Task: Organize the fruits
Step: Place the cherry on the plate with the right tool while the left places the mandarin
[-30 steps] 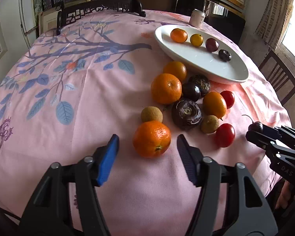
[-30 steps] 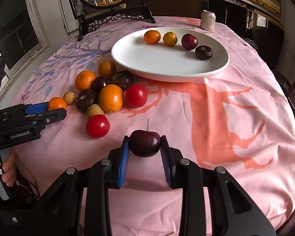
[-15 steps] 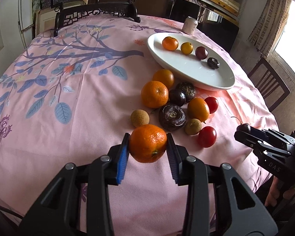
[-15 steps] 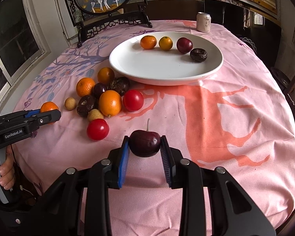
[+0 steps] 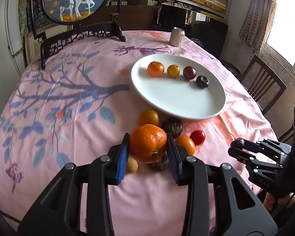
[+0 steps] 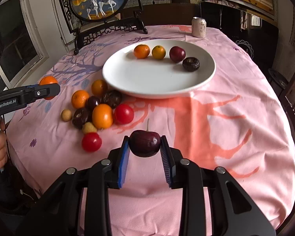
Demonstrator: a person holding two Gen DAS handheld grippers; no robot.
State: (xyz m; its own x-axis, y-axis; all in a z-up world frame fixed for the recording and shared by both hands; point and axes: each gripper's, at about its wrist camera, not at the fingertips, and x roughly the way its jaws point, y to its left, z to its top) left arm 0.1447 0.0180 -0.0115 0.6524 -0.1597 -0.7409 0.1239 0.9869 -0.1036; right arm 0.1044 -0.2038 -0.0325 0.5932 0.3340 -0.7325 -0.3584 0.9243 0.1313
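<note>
My left gripper (image 5: pixel 148 147) is shut on an orange mandarin (image 5: pixel 148 143) and holds it above the fruit pile, short of the white plate (image 5: pixel 179 102). My right gripper (image 6: pixel 144 147) is shut on a dark red cherry (image 6: pixel 144 143) with a stem, held above the pink cloth in front of the plate (image 6: pixel 147 78). The plate holds a mandarin (image 6: pixel 141 51), a small orange fruit (image 6: pixel 158 52), a plum (image 6: pixel 177 54) and a dark wrinkled fruit (image 6: pixel 190 64) along its far side. Loose fruits (image 6: pixel 102 116) lie left of the plate.
A drink can (image 6: pixel 198 27) stands at the far edge of the round table. A framed deer picture on a black stand (image 6: pixel 100 2) is at the back left. A wooden chair (image 5: pixel 263 84) stands at the right. The left gripper also shows in the right wrist view (image 6: pixel 49 91).
My left gripper has closed on the mandarin, lifted it off the cloth and carried it toward the plate. My right gripper has risen slightly with the cherry still in it.
</note>
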